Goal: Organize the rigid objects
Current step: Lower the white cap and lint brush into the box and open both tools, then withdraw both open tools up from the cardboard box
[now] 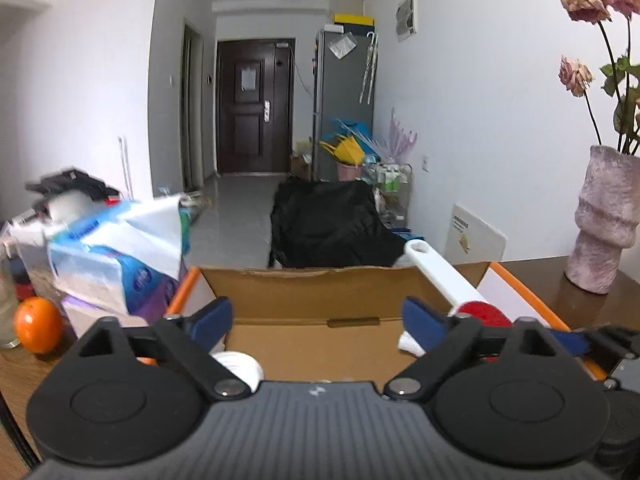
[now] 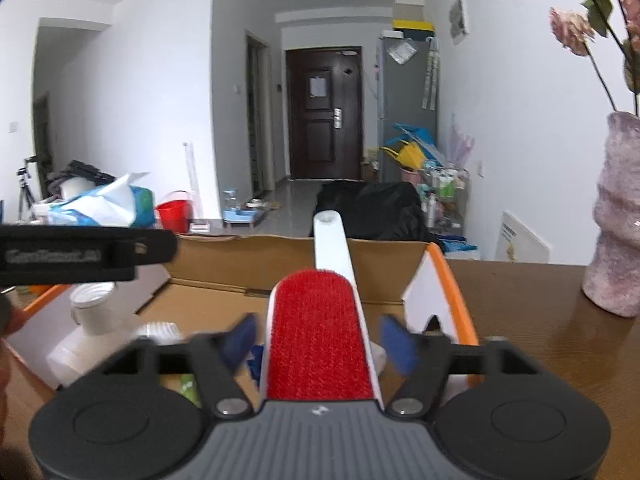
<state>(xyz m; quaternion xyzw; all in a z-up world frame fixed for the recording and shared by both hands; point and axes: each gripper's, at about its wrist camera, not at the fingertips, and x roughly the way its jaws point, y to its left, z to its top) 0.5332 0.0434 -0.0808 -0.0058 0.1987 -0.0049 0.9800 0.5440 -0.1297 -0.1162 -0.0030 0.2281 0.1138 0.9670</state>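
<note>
1. A cardboard box (image 2: 304, 256) on the wooden table (image 2: 540, 320) holds the lint brush (image 2: 320, 332), handle propped on its far rim.
2. Light, rigid and likely slick plastic; best gripped across the white handle.
3. The right gripper (image 2: 320, 344) straddles it, pads clear; the left gripper (image 1: 318, 320) gapes empty.

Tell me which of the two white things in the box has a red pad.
The lint brush, lying between the open right gripper fingers. The white bottle at the box's left is plain white.

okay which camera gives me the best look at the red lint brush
The right wrist view: the lint brush lies centred between the open right gripper fingers, red pad and white handle both visible. The left wrist view shows only its handle and a sliver of red beyond a fingertip.
</note>
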